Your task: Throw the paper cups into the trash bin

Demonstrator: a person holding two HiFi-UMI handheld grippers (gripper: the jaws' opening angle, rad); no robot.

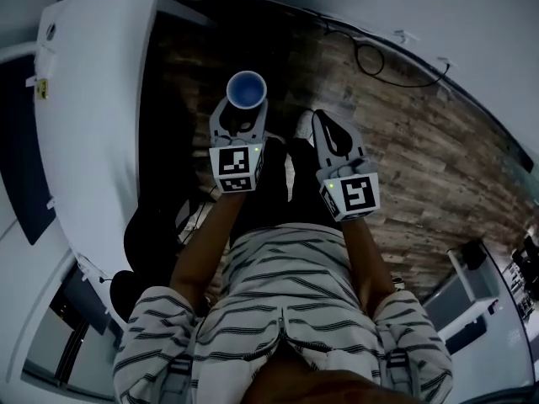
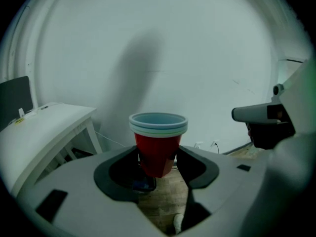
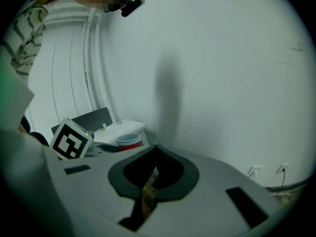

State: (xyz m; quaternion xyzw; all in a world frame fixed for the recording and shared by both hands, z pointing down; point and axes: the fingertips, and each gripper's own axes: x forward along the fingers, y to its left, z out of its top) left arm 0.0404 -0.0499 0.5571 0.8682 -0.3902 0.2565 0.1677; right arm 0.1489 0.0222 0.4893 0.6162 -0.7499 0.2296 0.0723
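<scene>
Stacked cups (image 2: 158,147): red, with pale blue rims. The left gripper (image 1: 246,106) around them and the right gripper (image 3: 155,151) beside them are light grey and black, with black-and-white square markers (image 1: 237,165). Under the cups, brown wood-plank floor (image 1: 404,141). Left of the cups, a white desk (image 1: 93,99). Below them in the head view, a white shirt (image 1: 286,310) with dark stripes.

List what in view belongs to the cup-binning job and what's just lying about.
Job:
- stacked red cups, clamped in the left gripper
- right gripper, shut and empty

Lying about:
- white table
- loose cable
</scene>
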